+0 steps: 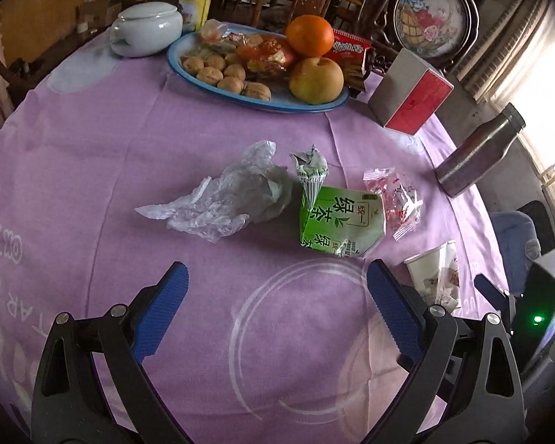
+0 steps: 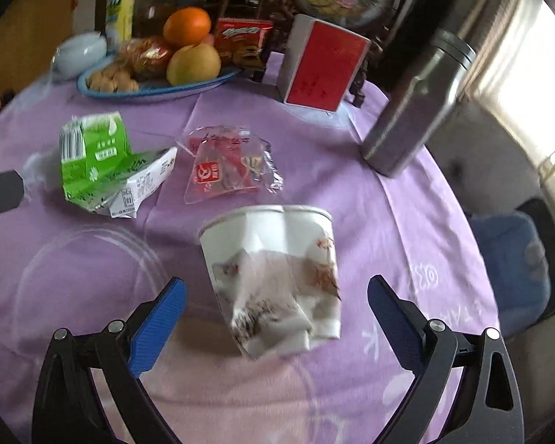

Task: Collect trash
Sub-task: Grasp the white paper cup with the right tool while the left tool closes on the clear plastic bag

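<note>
Four scraps on counter [image 2: 407, 222]; crushed cup [image 2: 273, 277] dead ahead between right gripper [image 2: 275, 298] fingers, spread wide, rim away; left gripper [image 1: 275, 285] wide, empty.

carton [image 1: 338, 222]: green, white
cup [image 2: 277, 281]: white, brown print
cloth [image 1: 129, 148]: lilac, white rings
wrapper [image 2: 227, 168]: clear, red

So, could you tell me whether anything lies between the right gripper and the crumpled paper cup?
Nothing visible does. The right gripper is open, and the crumpled paper cup lies directly ahead, partly between its fingers, on bare purple tablecloth. The candy wrapper lies beyond the cup.
</note>
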A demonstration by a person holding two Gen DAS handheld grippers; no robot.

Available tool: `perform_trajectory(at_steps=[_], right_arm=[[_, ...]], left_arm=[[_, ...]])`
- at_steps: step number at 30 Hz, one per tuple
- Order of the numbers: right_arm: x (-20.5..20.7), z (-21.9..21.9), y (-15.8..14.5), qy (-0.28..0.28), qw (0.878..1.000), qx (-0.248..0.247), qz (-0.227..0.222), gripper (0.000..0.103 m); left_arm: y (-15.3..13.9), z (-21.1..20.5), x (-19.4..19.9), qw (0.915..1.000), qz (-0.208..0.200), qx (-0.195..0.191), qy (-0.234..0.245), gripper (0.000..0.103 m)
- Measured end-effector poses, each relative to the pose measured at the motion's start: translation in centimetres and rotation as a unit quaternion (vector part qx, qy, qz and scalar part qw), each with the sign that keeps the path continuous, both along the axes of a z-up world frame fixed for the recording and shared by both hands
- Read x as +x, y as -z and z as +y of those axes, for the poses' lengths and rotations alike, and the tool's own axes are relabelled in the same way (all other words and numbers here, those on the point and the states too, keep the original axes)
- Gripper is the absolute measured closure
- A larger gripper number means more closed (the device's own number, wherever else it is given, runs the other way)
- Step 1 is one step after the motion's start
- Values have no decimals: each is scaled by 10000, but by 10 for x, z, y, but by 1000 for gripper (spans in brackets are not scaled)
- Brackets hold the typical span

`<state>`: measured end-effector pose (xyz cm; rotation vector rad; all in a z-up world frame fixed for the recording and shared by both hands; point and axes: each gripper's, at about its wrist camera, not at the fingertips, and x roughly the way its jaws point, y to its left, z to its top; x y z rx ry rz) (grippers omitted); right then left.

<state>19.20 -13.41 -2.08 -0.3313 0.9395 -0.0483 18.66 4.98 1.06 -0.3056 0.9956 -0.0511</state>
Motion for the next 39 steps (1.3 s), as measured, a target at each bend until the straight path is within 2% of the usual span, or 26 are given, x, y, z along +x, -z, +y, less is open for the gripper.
perform_trajectory(at_steps=[7, 12, 18, 26, 32, 34, 37, 39], right_arm=[[10, -3, 15, 135, 9995, -259, 131, 30], [4, -12, 7, 373, 9993, 81, -43, 32], [-22, -29, -11, 416, 9960, 780, -103, 32], [-75, -48, -15, 318, 9920, 1220, 25, 32], [-107, -69, -10, 441, 9833, 1765, 101, 31], [-113, -74, -9, 418, 9812, 1883, 103, 31], [-121, -80, -8, 373, 9787, 2013, 117, 31], [-124, -84, -9, 355, 9777, 2069, 106, 31]], left_arm=[[0, -8, -1, 9999, 2, 62, 131, 9], [3, -9, 0, 9998, 53, 61, 156, 9], [2, 3, 2, 10000, 53, -64, 11, 9], [1, 34, 9, 9991, -57, 134, -408, 9], [-2, 69, 10, 9958, -211, 149, -875, 9], [-1, 64, 11, 9966, -195, 171, -786, 9], [-3, 39, 12, 9980, -384, 371, -336, 9], [0, 21, 17, 9960, -488, 731, -182, 10]])
